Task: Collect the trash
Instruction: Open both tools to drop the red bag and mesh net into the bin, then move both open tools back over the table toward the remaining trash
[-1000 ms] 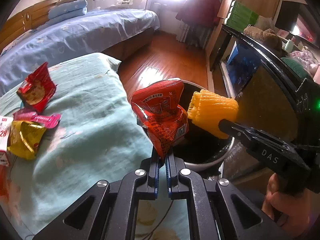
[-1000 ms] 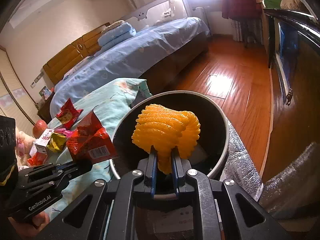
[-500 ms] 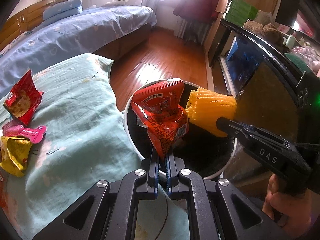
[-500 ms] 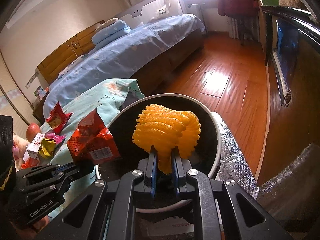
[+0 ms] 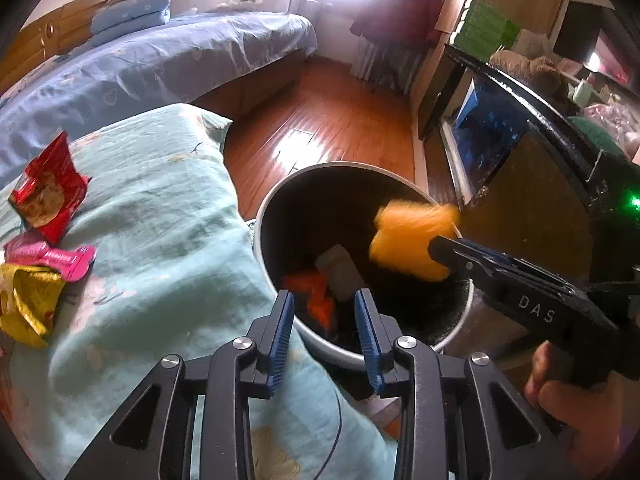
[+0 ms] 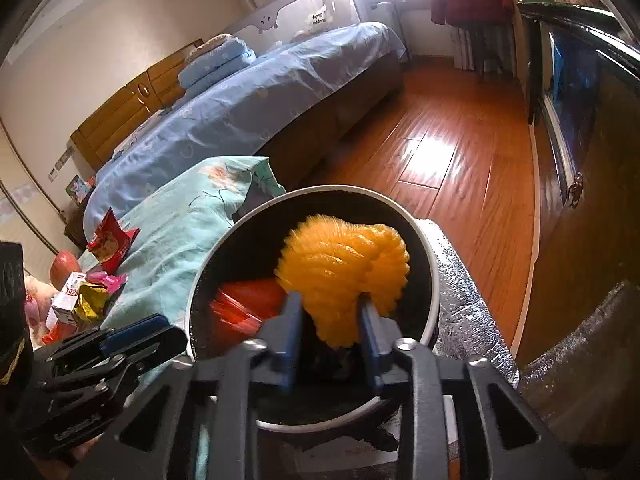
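Left gripper (image 5: 324, 322) gapes above bin rim (image 5: 260, 216); right gripper (image 6: 332, 330) spread too.

A low surface draped in a pale green floral cloth (image 5: 160, 240) is filling the near left of the scene. Wrappers are lying on it along its left side: a red snack packet (image 5: 48, 196) is sitting farthest back, a pink wrapper (image 5: 52, 258) is lying just nearer, touching a crumpled yellow wrapper (image 5: 28, 304) nearest of all. In the right wrist view a small white box with red print (image 6: 68, 300) is resting beside the yellow wrapper. To the right of the cloth, a round bin (image 5: 280, 200) with a pale rim is standing on the wooden floor (image 5: 340, 120), which is stretching far back, glaring with window light.
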Motion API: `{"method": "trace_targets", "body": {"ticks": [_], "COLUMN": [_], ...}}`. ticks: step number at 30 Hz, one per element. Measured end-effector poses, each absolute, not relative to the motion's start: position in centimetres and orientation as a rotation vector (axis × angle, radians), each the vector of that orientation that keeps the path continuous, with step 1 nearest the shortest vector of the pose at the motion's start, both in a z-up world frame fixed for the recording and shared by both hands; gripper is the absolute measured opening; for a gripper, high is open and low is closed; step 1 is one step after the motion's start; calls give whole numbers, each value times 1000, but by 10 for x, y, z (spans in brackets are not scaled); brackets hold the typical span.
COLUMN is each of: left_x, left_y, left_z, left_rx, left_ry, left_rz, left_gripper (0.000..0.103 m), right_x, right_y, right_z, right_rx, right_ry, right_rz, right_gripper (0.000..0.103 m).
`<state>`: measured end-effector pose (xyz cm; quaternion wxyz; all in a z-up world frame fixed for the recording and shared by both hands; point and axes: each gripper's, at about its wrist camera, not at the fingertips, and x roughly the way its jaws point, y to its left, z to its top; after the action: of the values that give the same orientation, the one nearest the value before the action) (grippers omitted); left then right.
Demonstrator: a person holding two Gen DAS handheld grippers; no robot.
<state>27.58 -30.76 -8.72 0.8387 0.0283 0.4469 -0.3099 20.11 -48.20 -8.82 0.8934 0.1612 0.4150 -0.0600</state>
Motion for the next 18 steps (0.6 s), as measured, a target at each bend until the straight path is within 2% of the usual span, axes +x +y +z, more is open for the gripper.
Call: {"method": "trace_targets", "body": {"ticks": [1, 3, 5, 7, 10, 18], "left_x": [273, 267, 261, 251, 238, 207], "left_y": [-303, -292, -276, -258, -233, -163], "left_z": [-87, -85, -83, -82, -82, -82], "left_rx": [55, 39, 18, 0, -16, -80], "left_ry": [942, 932, 920, 903, 893, 883], "left_rz": [-650, -638, -620, -597, -553, -439], "left_gripper": [32, 38, 50, 50, 51, 56], "right_x": [200, 197, 194, 190, 184, 177], "right_y": [-482, -481, -479, -474, -461, -406], "right_z": [-87, -86, -83, -80, -76, -77], "right_rx": [337, 340, 347, 348, 347, 324], "right_ry": [855, 847, 835, 818, 798, 808], "right_rz": [-123, -124, -120, -113, -90, 21], "right_gripper": [48, 50, 57, 61, 72, 74]}}
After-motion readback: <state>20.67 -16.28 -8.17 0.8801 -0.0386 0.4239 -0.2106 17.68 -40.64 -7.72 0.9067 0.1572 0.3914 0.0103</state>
